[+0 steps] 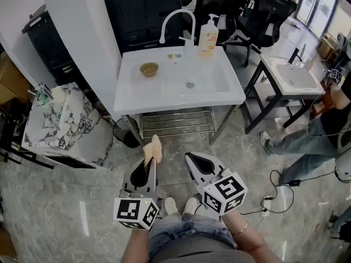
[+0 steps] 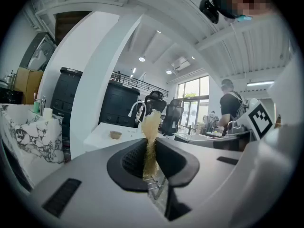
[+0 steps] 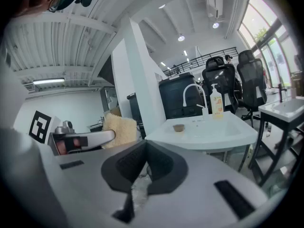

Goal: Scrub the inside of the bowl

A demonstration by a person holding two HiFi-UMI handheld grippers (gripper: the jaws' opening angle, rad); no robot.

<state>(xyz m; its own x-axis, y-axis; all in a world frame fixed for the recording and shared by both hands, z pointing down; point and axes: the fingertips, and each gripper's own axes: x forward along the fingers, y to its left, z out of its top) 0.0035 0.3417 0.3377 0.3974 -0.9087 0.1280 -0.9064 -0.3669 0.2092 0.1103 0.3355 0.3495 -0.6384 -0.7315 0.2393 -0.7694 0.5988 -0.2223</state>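
Tan bowl (image 1: 148, 69) is sitting on the white sink (image 1: 131, 93), well ahead of both grippers.
Left gripper (image 1: 149, 163) is clamping a yellow sponge (image 1: 153, 148); right gripper (image 1: 191, 158) is hanging clenched, empty.

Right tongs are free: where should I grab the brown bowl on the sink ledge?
Probably the rim of the bowl, on the side toward the basin, from above. It sits upright and open on the flat ledge, so one jaw inside and one outside would pinch the wall, leaving room for the sponge.
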